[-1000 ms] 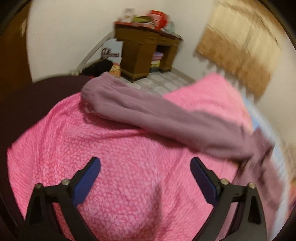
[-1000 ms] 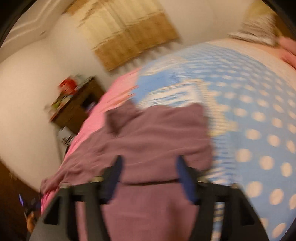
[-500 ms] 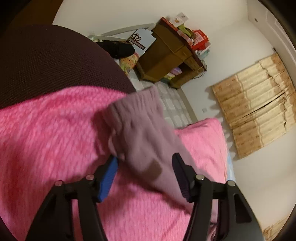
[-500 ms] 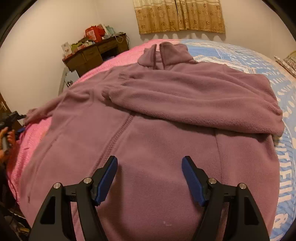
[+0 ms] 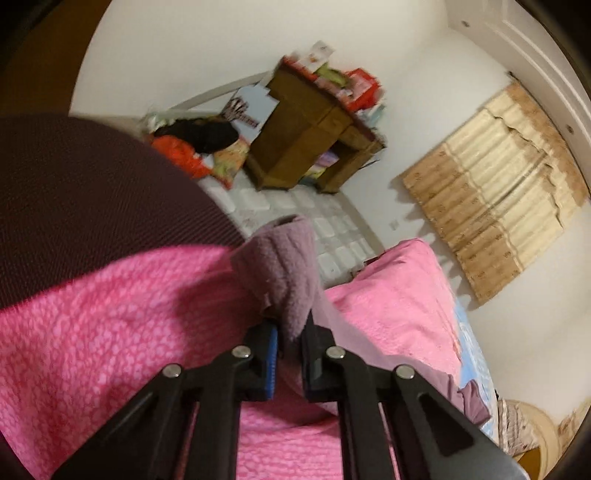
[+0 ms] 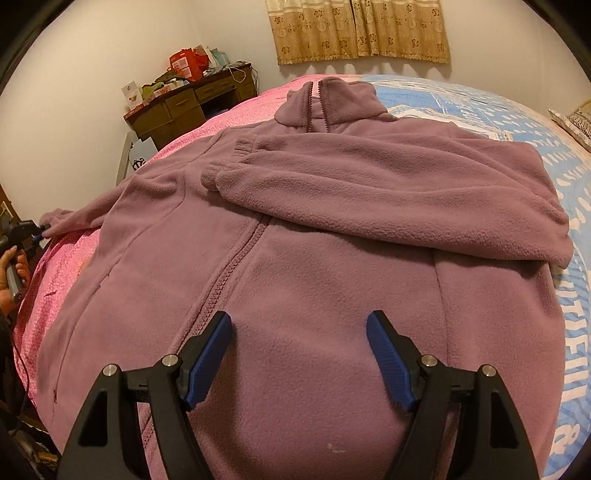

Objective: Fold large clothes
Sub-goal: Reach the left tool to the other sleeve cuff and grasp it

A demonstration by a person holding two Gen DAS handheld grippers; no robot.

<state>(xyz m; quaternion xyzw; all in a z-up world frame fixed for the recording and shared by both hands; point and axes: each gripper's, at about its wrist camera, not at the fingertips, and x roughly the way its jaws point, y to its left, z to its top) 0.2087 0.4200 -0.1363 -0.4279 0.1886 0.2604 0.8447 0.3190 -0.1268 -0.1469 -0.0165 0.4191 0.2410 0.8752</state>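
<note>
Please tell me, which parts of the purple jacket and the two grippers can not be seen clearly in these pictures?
- Jacket hem: right wrist view, cut off by the bottom edge and right gripper.
- Sleeve cuff: left wrist view, blurred; pinched part hidden inside the left gripper.
- Chest: covered by the folded sleeve.

Left wrist view sits low and close over the pink blanket (image 5: 110, 332), looking along the left gripper (image 5: 290, 343) past the sleeve cuff (image 5: 284, 266) toward the wooden desk (image 5: 314, 147) and curtain (image 5: 495, 206); image rolled. Right wrist view looks down and forward over the right gripper (image 6: 299, 350) onto the fleece jacket (image 6: 314, 258), near. Shared: desk (image 6: 184, 107), curtain (image 6: 358, 29), pink blanket, cuff; the left gripper (image 6: 38, 230) shows at far left.
</note>
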